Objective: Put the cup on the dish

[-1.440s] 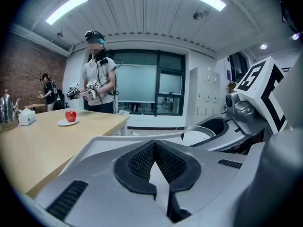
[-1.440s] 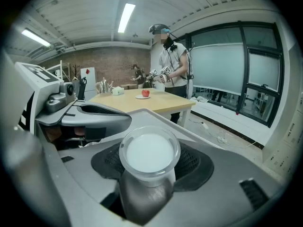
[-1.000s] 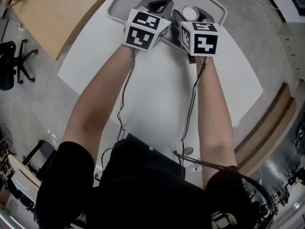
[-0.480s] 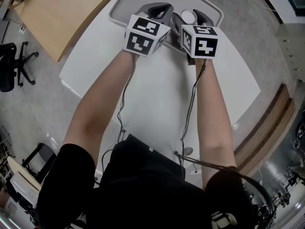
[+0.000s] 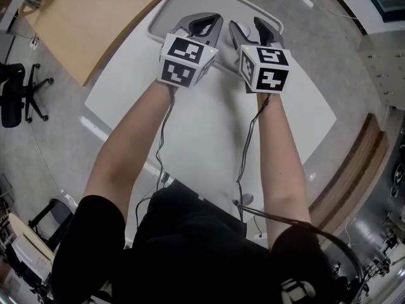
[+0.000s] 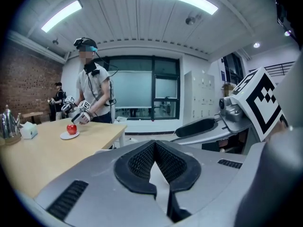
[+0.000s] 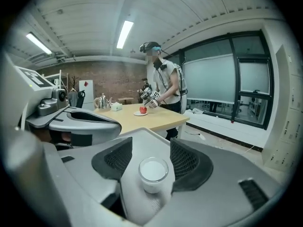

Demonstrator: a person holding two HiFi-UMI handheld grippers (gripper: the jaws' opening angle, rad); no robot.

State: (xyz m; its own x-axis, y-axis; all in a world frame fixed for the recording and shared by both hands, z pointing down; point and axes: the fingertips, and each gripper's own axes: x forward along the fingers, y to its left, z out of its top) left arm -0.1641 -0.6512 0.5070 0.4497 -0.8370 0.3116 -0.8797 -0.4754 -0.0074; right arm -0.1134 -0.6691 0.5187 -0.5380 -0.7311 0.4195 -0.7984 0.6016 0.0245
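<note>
A small white cup (image 7: 153, 172) stands upright between the jaws of my right gripper (image 7: 150, 144), with a gap on each side, so the gripper is open and not touching it. In the head view my right gripper (image 5: 245, 23) is over the far part of a grey rimmed tray (image 5: 158, 19), and its body hides the cup. My left gripper (image 5: 205, 16) is beside it over the same tray. Its pads (image 6: 142, 161) meet at the tips, shut on nothing. I see no dish apart from the tray.
The tray lies at the far end of a white table (image 5: 209, 138). A wooden table (image 5: 82, 18) stands to the left, where another person holds grippers by a red apple (image 6: 71, 128) on a small plate. Cables run along both forearms.
The head view has shifted, so tray and grippers sit slightly lower in the picture. The cup showed between the right jaws earlier; now the gripper hides it there. Both grippers stay over the tray.
</note>
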